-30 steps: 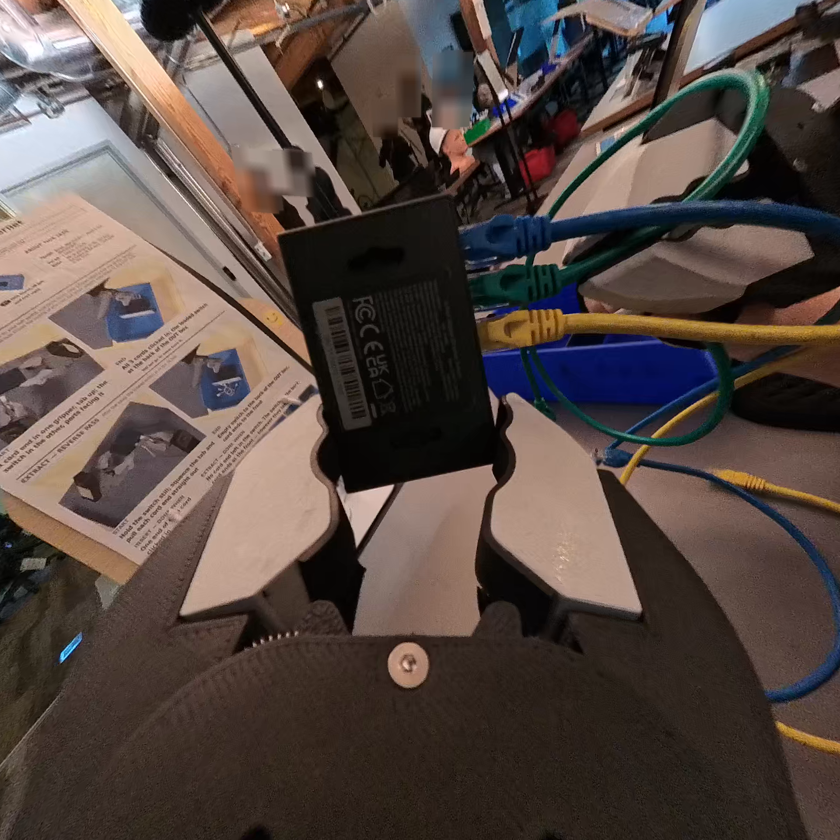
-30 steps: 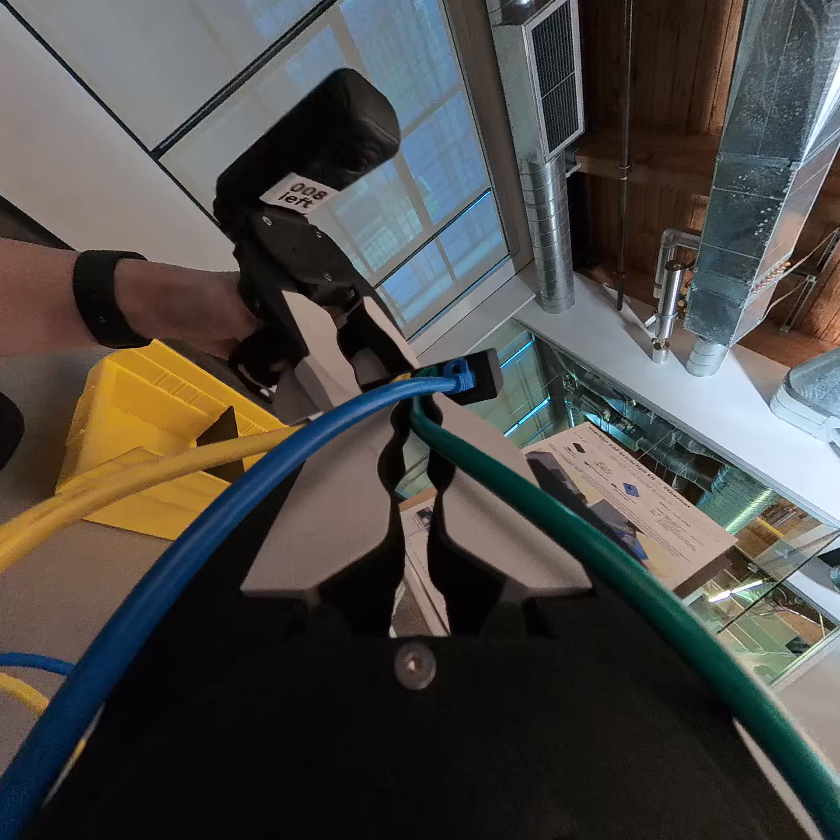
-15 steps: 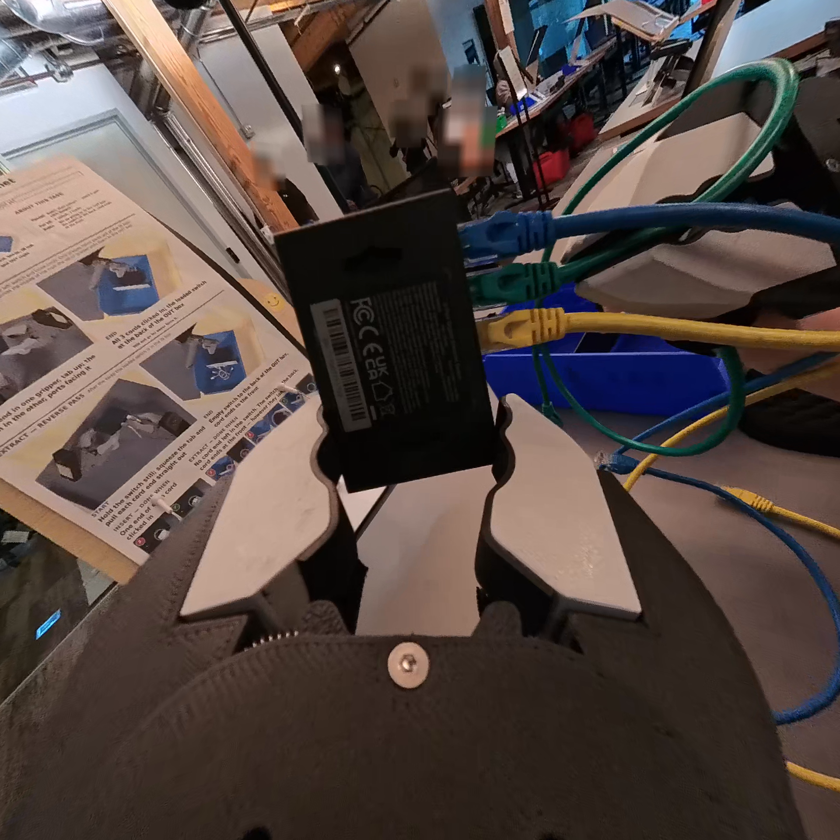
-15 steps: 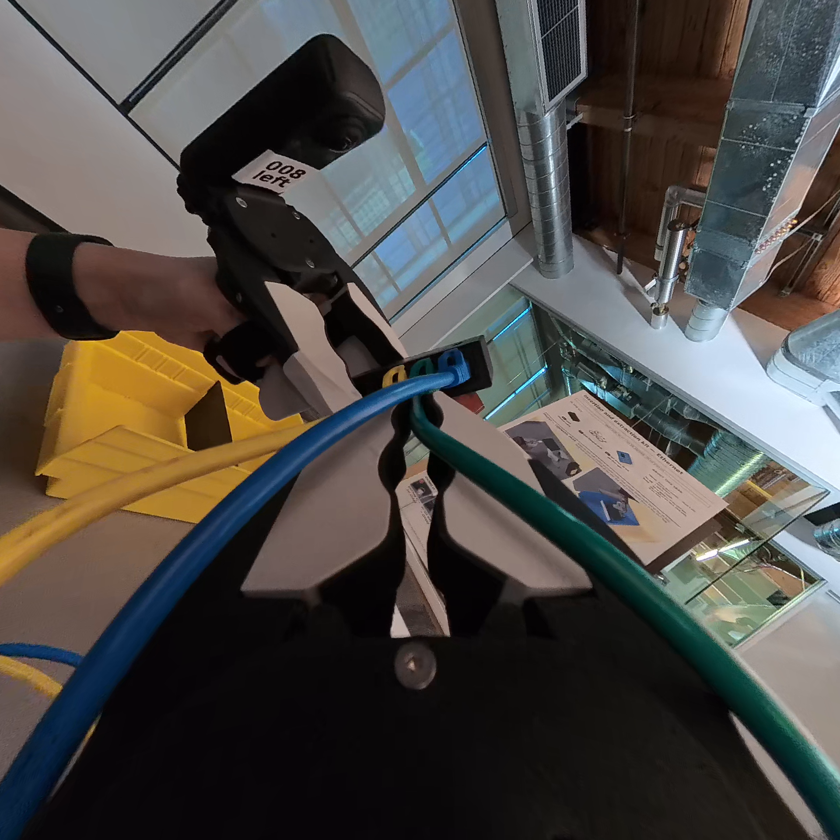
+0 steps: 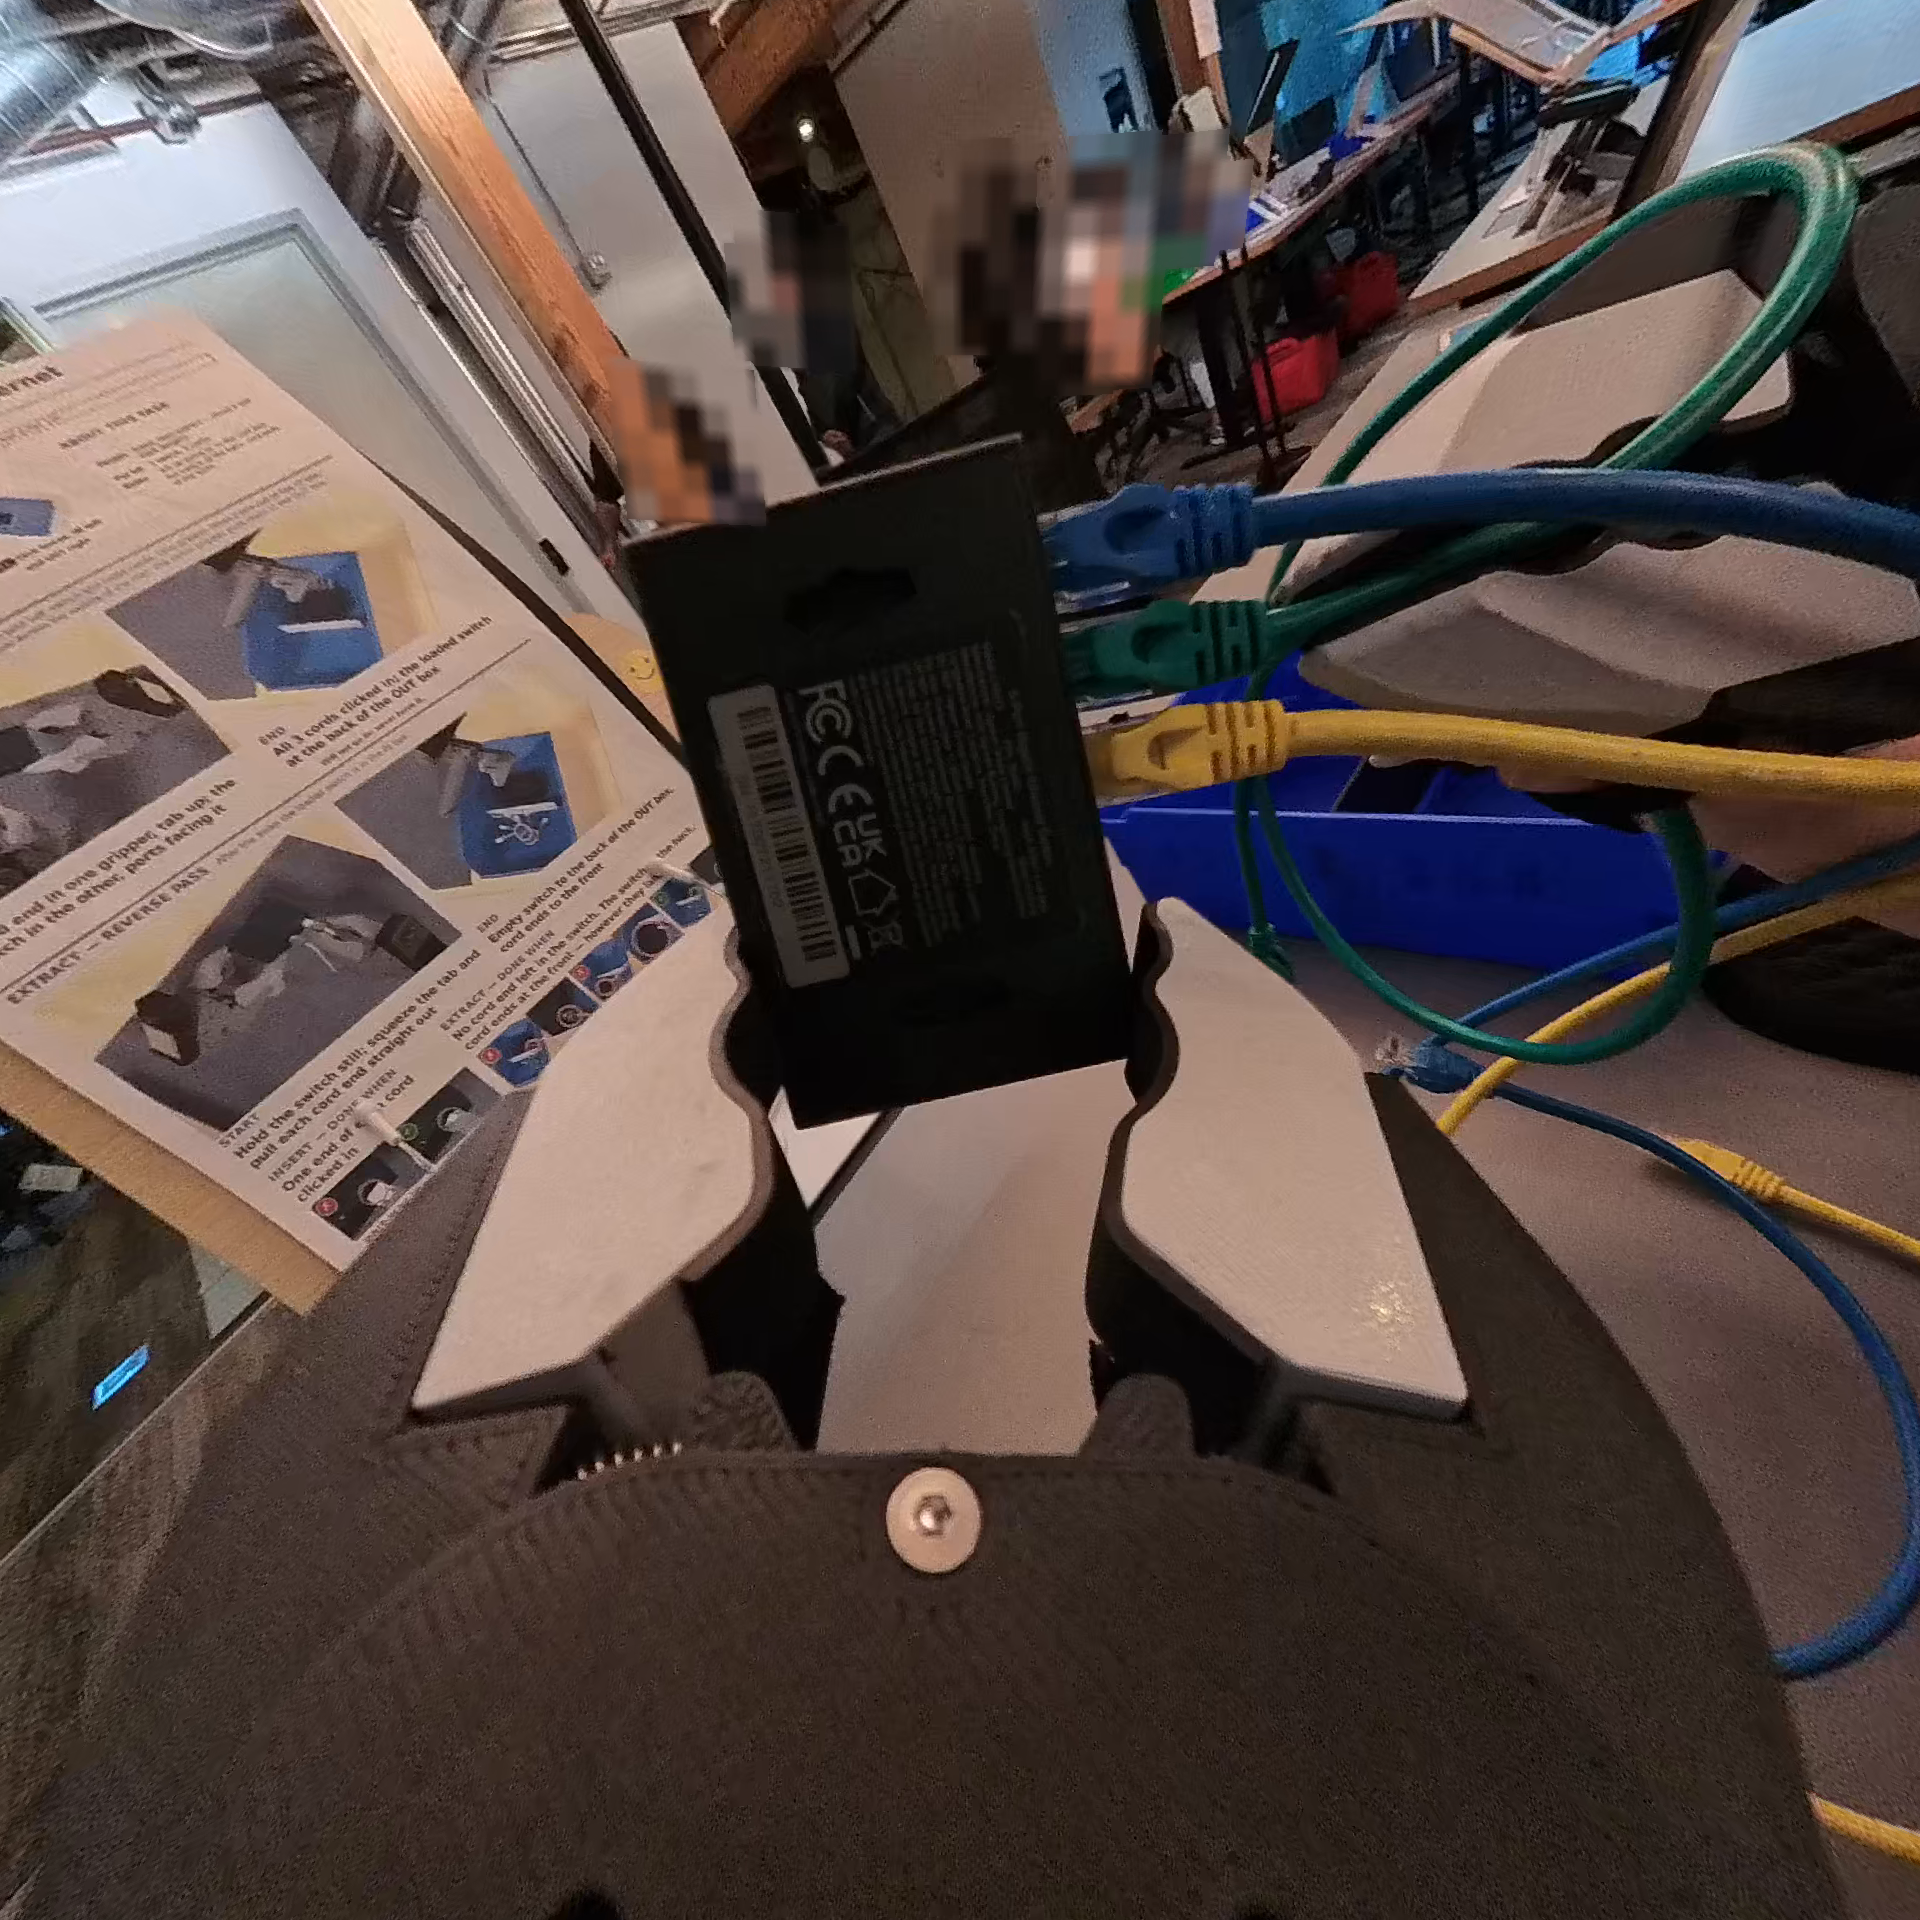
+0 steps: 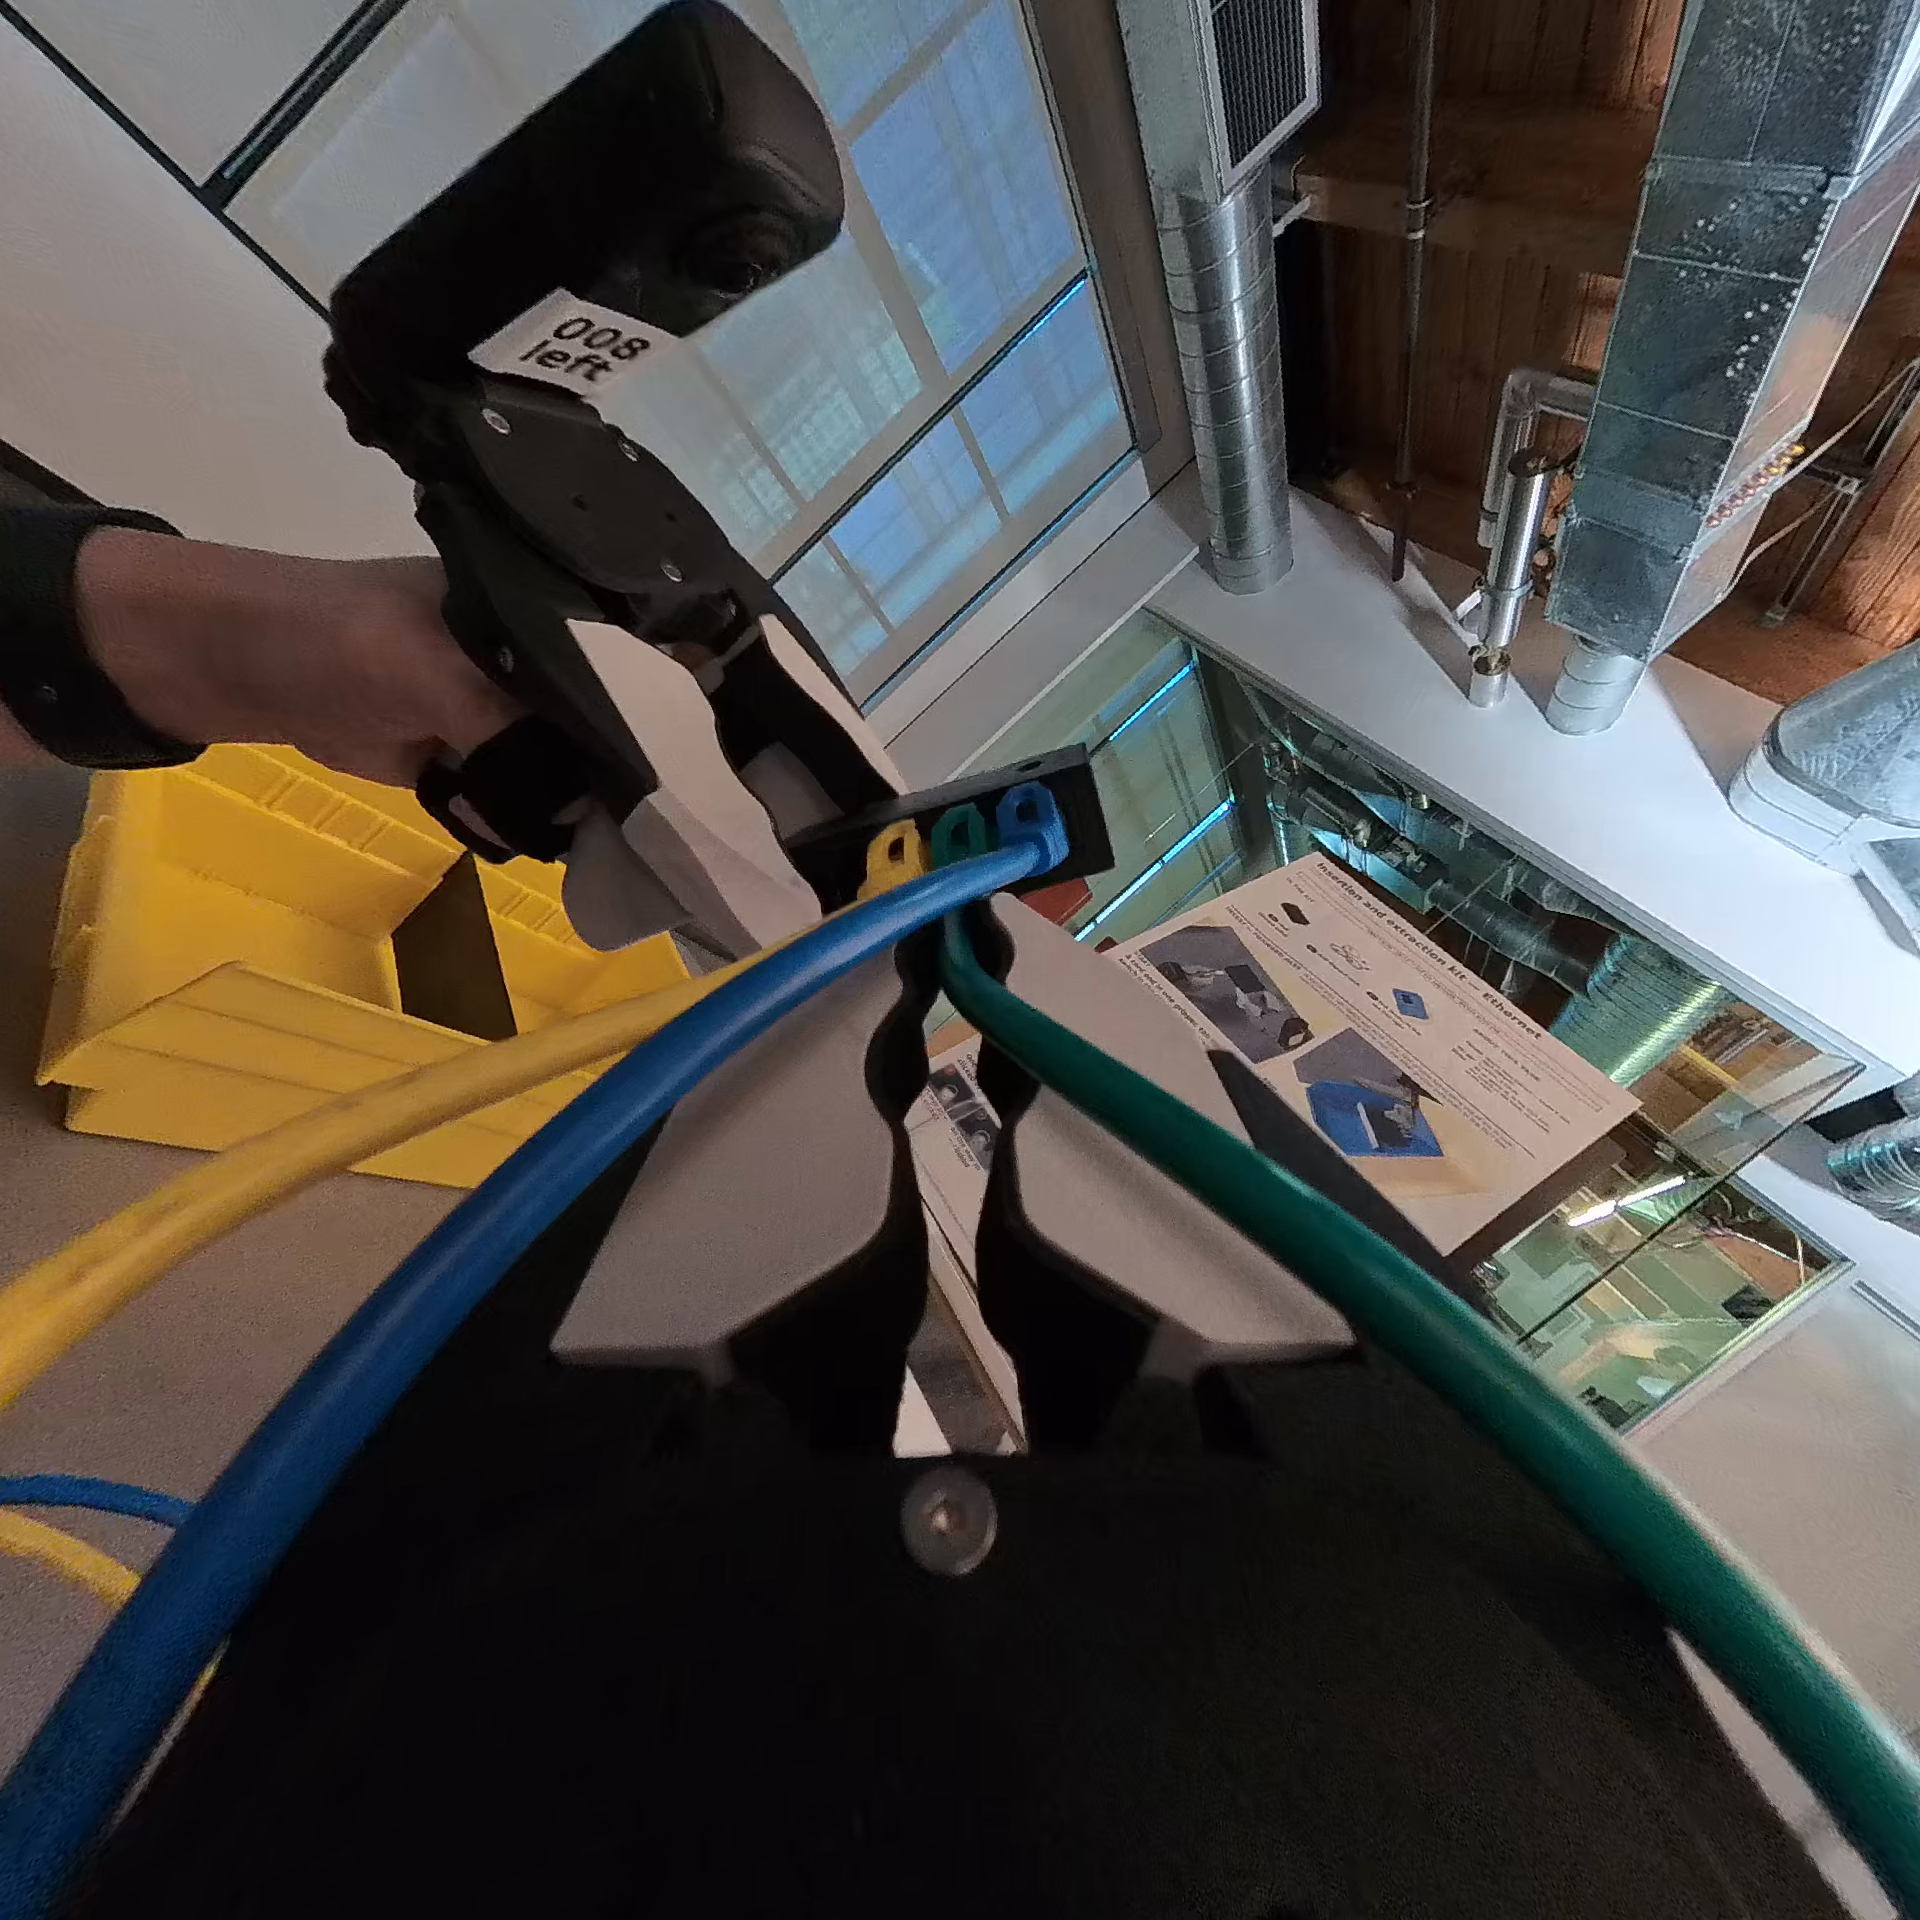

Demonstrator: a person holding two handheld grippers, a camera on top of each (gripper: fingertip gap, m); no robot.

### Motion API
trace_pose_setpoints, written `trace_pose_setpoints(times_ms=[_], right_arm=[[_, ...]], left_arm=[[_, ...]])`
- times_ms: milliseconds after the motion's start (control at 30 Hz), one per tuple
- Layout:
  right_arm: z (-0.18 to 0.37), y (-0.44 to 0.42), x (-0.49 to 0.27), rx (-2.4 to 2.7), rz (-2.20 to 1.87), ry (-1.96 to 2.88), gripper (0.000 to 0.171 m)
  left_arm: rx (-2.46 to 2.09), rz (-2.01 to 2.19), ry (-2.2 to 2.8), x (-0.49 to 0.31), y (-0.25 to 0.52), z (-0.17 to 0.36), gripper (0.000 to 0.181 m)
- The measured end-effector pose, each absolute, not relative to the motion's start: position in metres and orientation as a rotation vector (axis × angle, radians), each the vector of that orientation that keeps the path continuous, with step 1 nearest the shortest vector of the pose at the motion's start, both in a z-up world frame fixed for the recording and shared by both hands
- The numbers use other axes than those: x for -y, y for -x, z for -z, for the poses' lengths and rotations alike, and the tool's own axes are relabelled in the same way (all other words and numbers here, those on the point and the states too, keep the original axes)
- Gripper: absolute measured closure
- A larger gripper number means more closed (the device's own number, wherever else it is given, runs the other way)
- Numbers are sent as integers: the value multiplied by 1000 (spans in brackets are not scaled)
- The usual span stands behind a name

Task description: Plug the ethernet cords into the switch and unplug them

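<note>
The grey table [image 5: 1621, 1382] lies below both tongs, with a blue bin [image 5: 1455, 873] beyond the left gripper [image 5: 940, 1023] and a yellow bin [image 6: 239, 935] behind it as the right wrist view shows. An instruction sheet [image 5: 239, 790] lies to the left gripper's left.

The left gripper is clenched on the switch [image 5: 883, 769], holding its lower end between the fingers with the labelled underside toward the camera and the ports facing the right gripper [image 6: 948, 997]. The grip covers only the bottom of the case, so a sideways pull on a cord could lever the switch and twist it out of the fingers.

The right gripper is nearly shut just in front of the ports, the green cord [image 6: 1299, 1174] running out past its fingertips; whether it actually pinches that cord cannot be told. The blue cord [image 5: 1558, 509], green cord and yellow cord [image 5: 1558, 753] are all seated in adjacent ports. Being so close together, a pull without the latch tab squeezed would likely jam or strain the plug, and the blue cord draped over the right gripper could snag and drag its neighbour. The loose ends on the table may catch too.
</note>
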State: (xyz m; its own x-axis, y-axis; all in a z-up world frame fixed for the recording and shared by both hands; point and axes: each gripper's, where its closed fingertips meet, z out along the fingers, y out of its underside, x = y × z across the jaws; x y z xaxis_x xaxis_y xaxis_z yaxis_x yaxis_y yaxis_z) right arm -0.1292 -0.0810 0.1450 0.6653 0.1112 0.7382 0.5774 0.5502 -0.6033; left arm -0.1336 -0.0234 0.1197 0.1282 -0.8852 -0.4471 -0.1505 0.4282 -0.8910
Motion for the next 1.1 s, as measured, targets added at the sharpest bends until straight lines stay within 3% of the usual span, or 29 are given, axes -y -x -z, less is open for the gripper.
trace_pose_setpoints(times_ms=[33, 400, 533, 667, 767, 1100], right_arm=[[-145, 129, 81, 820, 309, 967, 164], [-146, 140, 91, 899, 426, 880, 165], [-143, 142, 92, 936, 440, 902, 165], [-139, 150, 96, 988, 380, 881, 164], [-138, 145, 91, 970, 383, 911, 165], [-145, 128, 81, 799, 228, 982, 165]], left_arm=[[-1352, 697, 1017, 23, 133, -120, 116], [-1388, 675, 959, 27, 136, -123, 116], [-1387, 757, 965, 26, 137, -121, 110], [-1460, 892, 955, 36, 129, -110, 91], [-1421, 880, 930, 33, 122, -111, 100], [-1281, 811, 987, 30, 126, -134, 100]])
